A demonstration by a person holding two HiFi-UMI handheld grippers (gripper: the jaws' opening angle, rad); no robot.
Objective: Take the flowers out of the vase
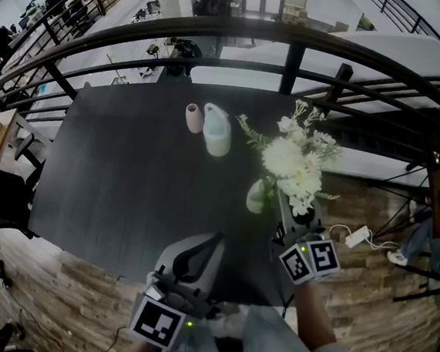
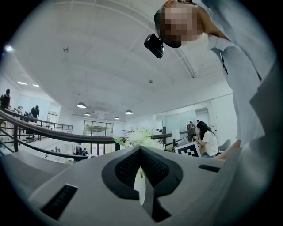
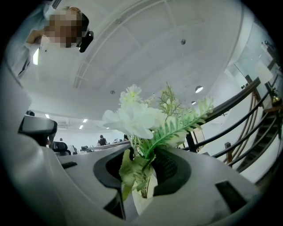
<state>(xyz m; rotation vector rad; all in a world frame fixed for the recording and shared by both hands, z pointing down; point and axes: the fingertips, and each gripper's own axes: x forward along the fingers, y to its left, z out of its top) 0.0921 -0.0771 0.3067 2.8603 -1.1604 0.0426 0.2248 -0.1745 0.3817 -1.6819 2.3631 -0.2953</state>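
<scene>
Dark tabletop on a mezzanine, black railing behind it, wood floor below. I see white flowers in a pale vase near the right edge. Right tool is narrowed onto the stems, just above the vase. Left tool is closed, empty, at the near edge.

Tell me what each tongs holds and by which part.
The right tongs hold the flowers by the stems and lower leaves, just above the vase. The left tongs hold nothing.
</scene>
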